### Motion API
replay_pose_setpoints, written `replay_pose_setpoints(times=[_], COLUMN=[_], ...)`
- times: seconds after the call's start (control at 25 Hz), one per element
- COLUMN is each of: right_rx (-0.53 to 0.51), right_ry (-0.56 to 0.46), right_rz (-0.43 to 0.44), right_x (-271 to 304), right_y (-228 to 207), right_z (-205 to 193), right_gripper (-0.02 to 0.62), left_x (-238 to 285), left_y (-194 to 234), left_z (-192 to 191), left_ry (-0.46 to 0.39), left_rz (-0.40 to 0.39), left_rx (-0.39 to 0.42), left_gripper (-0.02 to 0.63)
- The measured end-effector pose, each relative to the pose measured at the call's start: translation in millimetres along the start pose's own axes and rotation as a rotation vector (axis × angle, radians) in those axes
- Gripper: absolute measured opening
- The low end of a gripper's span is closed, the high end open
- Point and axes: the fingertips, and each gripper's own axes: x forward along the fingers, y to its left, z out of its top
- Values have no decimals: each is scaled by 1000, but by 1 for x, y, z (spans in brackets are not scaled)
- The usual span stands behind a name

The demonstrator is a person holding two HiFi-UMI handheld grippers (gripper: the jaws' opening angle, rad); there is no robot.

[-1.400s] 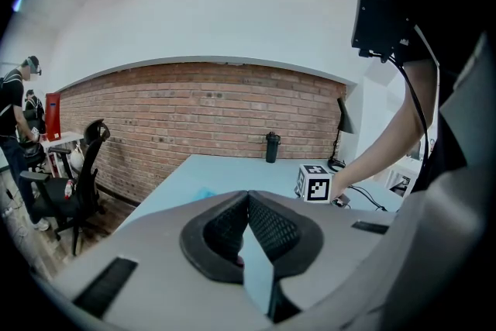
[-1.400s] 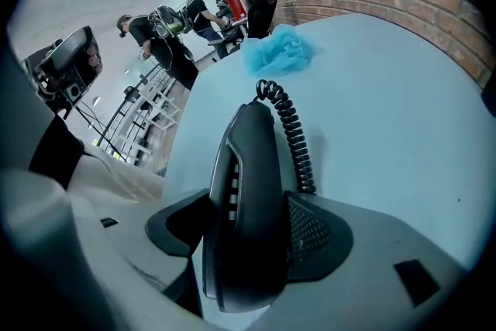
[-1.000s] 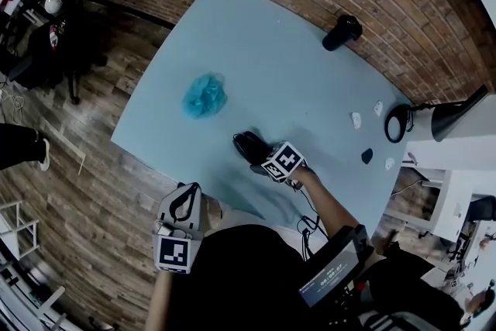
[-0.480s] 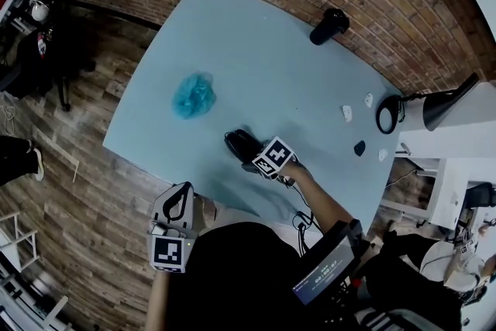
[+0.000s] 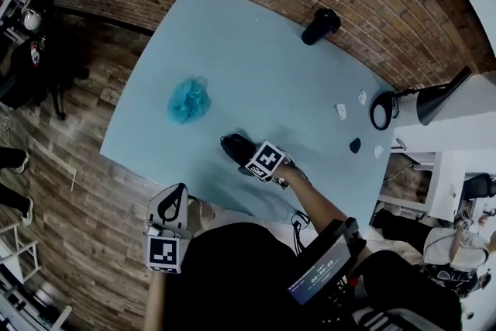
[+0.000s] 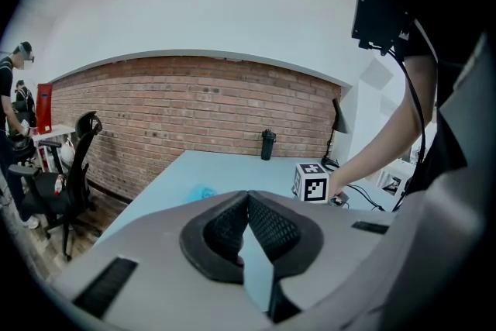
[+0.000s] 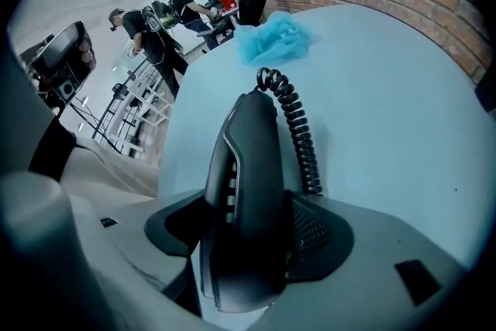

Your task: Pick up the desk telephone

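Observation:
The black desk telephone (image 5: 235, 146) lies near the front edge of the light-blue table (image 5: 256, 66). My right gripper (image 5: 253, 157) is shut on it. In the right gripper view the dark handset (image 7: 244, 190) stands wedged between the two pads, and its coiled cord (image 7: 298, 132) runs away over the tabletop. My left gripper (image 5: 173, 203) hangs off the table's front edge, close to my body. In the left gripper view its jaws (image 6: 248, 198) meet at the tips with nothing between them.
A crumpled blue cloth (image 5: 188, 99) lies left of the phone. A black bottle (image 5: 320, 25) stands at the far edge by the brick wall. Small white and black bits (image 5: 340, 111) and a desk lamp (image 5: 422, 103) sit at the right. An office chair (image 5: 39, 50) stands far left.
The head view has drifted, so the table sits a little further left and up. The right gripper stays shut on the phone at the same spot; the left gripper holds its place.

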Motion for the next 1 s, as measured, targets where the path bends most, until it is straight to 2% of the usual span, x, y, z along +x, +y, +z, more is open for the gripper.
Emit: replay_pose_setpoints(times=[0.4,1.0], right_rx=[-3,131], right_ry=[35,-11], right_rz=[-89,-121], right_x=[6,6], right_y=[0,-5], right_z=[0,6], right_gripper=[295,293], left_x=[4,29], left_y=[23,19], left_z=[20,55], left_ry=[-69,-143], left_rz=[-22,-144], left_rx=[19,85], left_gripper=[14,14])
